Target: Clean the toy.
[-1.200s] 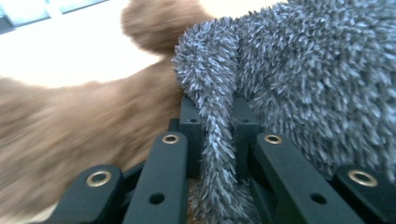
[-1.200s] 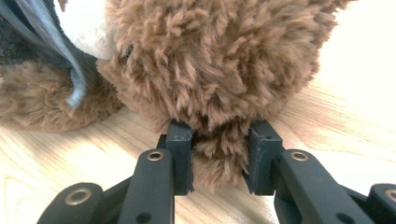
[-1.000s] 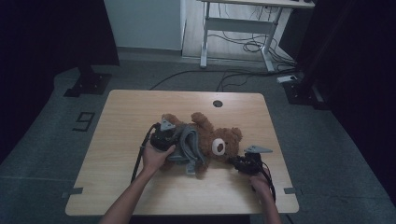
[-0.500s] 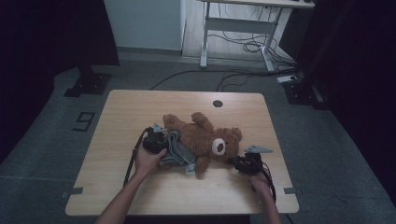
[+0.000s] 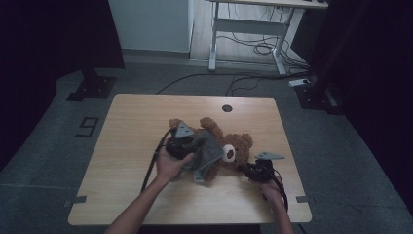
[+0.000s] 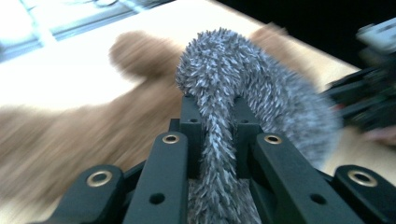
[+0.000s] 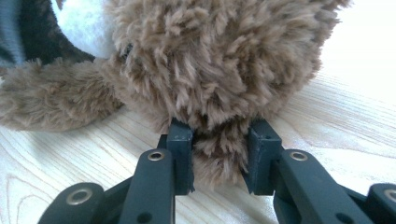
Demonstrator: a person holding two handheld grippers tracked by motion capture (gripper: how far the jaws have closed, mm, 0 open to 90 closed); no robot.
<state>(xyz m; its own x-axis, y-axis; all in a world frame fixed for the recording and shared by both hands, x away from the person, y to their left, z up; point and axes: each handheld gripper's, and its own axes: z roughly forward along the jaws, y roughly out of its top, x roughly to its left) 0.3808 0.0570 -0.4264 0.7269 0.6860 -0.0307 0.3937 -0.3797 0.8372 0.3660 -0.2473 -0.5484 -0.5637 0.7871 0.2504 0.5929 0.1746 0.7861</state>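
Hands at work on a wooden table (image 5: 131, 146), we hold a brown teddy bear (image 5: 234, 151) lying near the middle of the top, head toward the right, while a grey fuzzy garment (image 5: 207, 153) is worked over its body. Our left gripper (image 5: 181, 146) has its jaws closed on a fold of that grey fabric (image 6: 219, 140), which bunches up between the black pads and arcs over toward the bear beyond. Our right gripper (image 5: 258, 170), low on the table at the bear's right, is clamped on a tuft of brown plush (image 7: 219, 158) at the edge of the head, pinning the toy in place. Judging by the scene, the step in hand is drawing the garment along or off the body. To do it well, we would pull the fabric smoothly along the bear's length rather than straight up, keep the right grip firm and low so the toy does not slide, and watch that the cloth does not snag on a limb.
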